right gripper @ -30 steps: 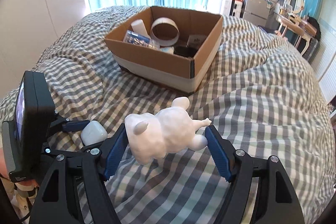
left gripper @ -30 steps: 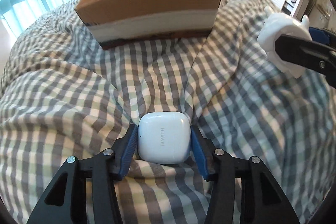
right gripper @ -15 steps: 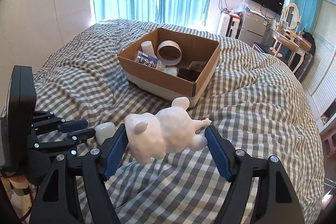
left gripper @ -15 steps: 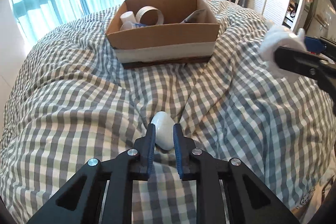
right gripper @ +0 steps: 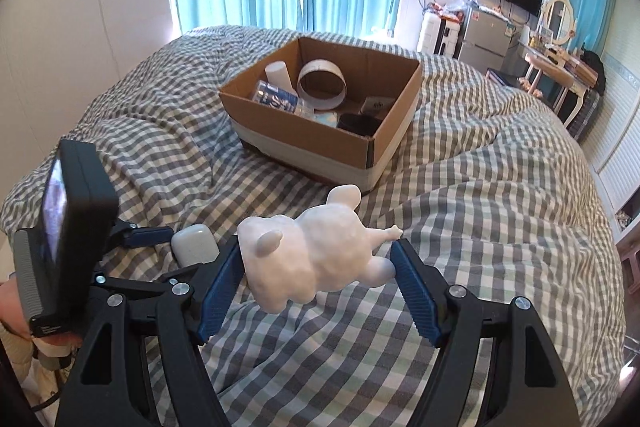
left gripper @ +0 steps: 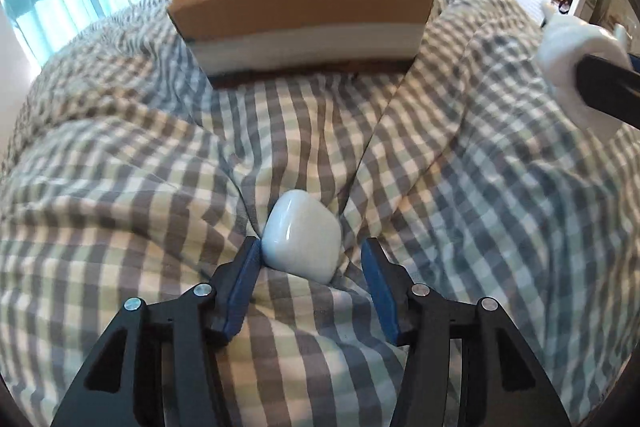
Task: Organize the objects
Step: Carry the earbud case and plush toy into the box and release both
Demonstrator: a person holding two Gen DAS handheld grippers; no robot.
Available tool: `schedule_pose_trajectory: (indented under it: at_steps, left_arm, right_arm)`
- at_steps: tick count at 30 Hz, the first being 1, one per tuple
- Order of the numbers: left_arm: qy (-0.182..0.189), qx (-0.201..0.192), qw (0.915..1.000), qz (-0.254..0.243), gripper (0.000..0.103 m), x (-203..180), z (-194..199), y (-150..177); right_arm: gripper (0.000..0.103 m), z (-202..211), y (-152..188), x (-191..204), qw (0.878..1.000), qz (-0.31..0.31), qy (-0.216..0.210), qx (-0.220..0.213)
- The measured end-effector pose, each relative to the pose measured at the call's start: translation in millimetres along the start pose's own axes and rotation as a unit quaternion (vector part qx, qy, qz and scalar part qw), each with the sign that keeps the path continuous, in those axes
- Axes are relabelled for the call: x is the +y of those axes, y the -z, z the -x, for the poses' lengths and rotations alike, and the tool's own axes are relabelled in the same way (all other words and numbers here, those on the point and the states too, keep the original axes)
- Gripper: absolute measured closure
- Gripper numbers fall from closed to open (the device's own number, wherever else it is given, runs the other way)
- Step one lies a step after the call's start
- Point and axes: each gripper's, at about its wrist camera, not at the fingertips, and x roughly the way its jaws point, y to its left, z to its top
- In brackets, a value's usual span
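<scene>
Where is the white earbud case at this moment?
In the left wrist view, the white earbud case lies on the checked blanket, between the open fingers of the left claw, touching the left finger, with the cardboard box beyond.

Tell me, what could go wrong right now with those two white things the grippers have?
The left gripper stands open: its left finger touches the earbud case, its right shows a gap. The glossy case sits tilted on soft bedding, so closing might push it away or pinch it askew.

The figurine in the right gripper is lumpy and seems held at few points; it might twist or drop before reaching the box.
</scene>
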Motion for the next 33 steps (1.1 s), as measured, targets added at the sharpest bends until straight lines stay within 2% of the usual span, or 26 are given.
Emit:
schedule_pose_trajectory:
  at_steps: [1,2,8,13,16,18,24,28,33]
  left_arm:
    - [-0.003,0.003,1.0,0.005,0.062,2,-3,-1]
    - [0.001,0.005,1.0,0.006,0.069,2,-3,-1]
    - [-0.006,-0.022,0.9996,-0.018,0.078,-10,10,4]
    - [0.006,-0.028,0.9992,-0.028,0.079,-17,16,6]
    - [0.039,-0.024,0.9984,-0.032,0.08,-21,12,4]
    - [0.047,-0.019,0.998,-0.038,0.08,-28,4,-1]
    - [0.044,-0.021,0.9982,-0.034,0.081,-31,3,-6]
    - [0.019,-0.049,0.9979,-0.038,0.081,-27,23,-9]
    - [0.022,-0.105,0.994,-0.024,0.081,-10,65,-34]
  right_arm:
    - [0.029,-3,1,-1,1.0,-0.002,-0.001,0.002]
    - [0.029,-5,1,-2,1.0,-0.003,-0.002,0.004]
    - [0.029,-7,2,-2,1.0,-0.006,-0.003,0.005]
    - [0.029,2,2,2,1.0,-0.001,-0.001,-0.005]
    - [0.029,5,2,3,1.0,-0.001,-0.001,-0.008]
    - [0.029,4,3,3,1.0,-0.003,-0.001,-0.006]
    - [0.029,4,5,1,1.0,-0.004,0.004,-0.002]
    - [0.029,7,0,1,1.0,-0.001,0.006,-0.009]
    - [0.029,12,-17,-1,1.0,0.009,0.012,-0.025]
